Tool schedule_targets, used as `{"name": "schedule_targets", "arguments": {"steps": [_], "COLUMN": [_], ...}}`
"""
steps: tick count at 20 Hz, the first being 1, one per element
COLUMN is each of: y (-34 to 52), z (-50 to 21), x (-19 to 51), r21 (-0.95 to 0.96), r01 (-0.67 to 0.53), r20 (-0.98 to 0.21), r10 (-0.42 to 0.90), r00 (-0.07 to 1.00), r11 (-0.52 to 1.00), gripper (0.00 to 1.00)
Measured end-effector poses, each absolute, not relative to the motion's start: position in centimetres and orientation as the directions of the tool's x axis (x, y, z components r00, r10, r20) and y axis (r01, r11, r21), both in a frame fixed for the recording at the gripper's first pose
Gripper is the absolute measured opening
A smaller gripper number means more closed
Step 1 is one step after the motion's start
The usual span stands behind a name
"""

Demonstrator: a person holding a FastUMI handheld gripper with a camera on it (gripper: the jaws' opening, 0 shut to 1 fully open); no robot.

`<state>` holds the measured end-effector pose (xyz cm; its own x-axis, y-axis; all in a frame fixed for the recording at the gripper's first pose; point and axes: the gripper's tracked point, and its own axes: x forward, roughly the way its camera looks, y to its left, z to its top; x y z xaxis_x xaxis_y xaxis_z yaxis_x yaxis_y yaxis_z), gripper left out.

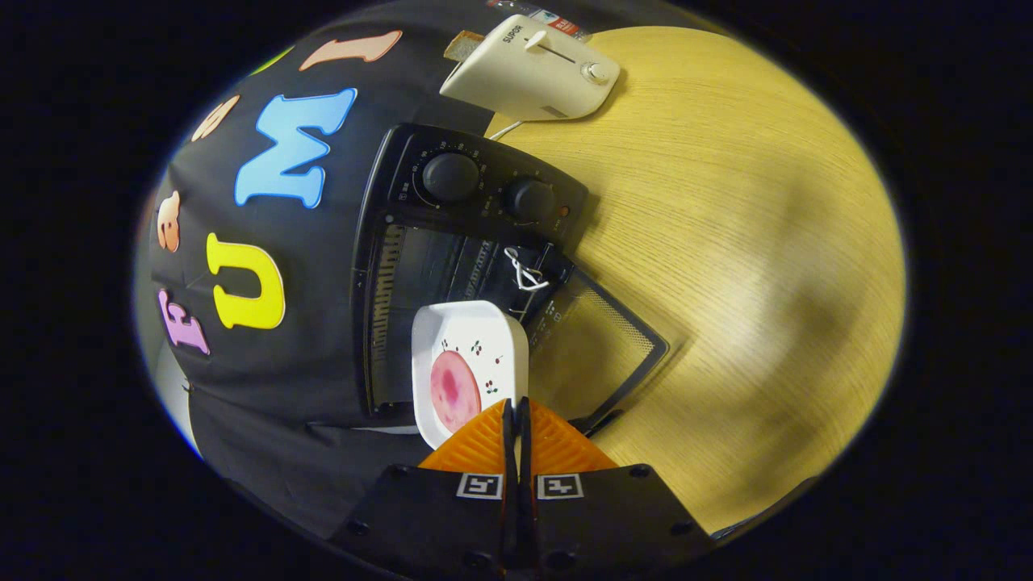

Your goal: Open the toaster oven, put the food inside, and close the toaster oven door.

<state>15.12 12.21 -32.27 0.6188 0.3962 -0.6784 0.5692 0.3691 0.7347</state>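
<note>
Gripper view: the gripper (516,420) sits at the bottom centre of the frame, its two orange ribbed fingers (476,444) pressed close together with only a thin dark slit between them. They pinch the near rim of a white square plate (484,343), which stands out just ahead of them, in the lower middle of the frame. The plate carries small cherry prints, and a round pink slice of food (453,389) lies on it, close to the fingertips.

Beyond the plate is the black oven (387,242), centre-left of the frame, backed against the booth's cloth wall. Its door (597,347) hangs open, the glass panel spread toward the right over the table, with wood grain showing through it. The plate is at the oven's mouth, overlapping the dark cavity; whether it already rests on anything inside, I cannot tell. A white cord loop (524,274) shows at the upper corner of the opening, near the door. Two black knobs (450,176) sit on the oven's control panel, above the opening in the frame, with a small orange lamp (563,211) beside them.

At the top centre of the frame lies a white toaster (533,73) with a slider and a dial, and a slice of bread (463,44) pokes from its far end. The pale wooden table (767,242) fills the right half.
</note>
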Motion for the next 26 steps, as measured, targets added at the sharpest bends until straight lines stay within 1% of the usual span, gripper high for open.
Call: {"name": "schedule_targets", "arguments": {"steps": [3,8,11,15,17,20,21,22,23,24,25,26], "y": [12.8,15.2,16.0,15.5,15.7,15.5,15.3,15.7,16.4,16.5,16.7,16.8], "z": [-32.7,-33.7,-34.6,-35.6,-35.6,-35.6,-35.2,-34.7,-34.4,-33.9,-33.4,-33.0], "x": [17.2,19.9,21.2,23.1,24.1,25.3,25.8,26.4,26.1,26.1,26.0,25.7], "r21": [0.744,0.763,0.751,0.741,0.747,0.747,0.764,0.782,0.789,0.805,0.815,0.824], "r01": [0.59,0.616,0.639,0.655,0.656,0.659,0.641,0.621,0.612,0.59,0.574,0.558], "r20": [-0.668,-0.645,-0.657,-0.671,-0.663,-0.662,-0.642,-0.618,-0.609,-0.587,-0.575,-0.565], "r10": [0.33,0.295,0.268,0.186,0.186,0.17,0.169,0.187,0.208,0.221,0.228,0.235], "r00": [0.667,0.704,0.704,0.718,0.725,0.73,0.748,0.763,0.765,0.779,0.786,0.791], "r11": [0.314,0.197,0.163,0.147,0.106,0.081,0.067,0.054,0.057,0.06,0.076,0.101], "gripper": [0.02,0.02,0.02,0.02,0.04,0.04,0.04,0.07,0.12,0.12,0.27,0.4]}}
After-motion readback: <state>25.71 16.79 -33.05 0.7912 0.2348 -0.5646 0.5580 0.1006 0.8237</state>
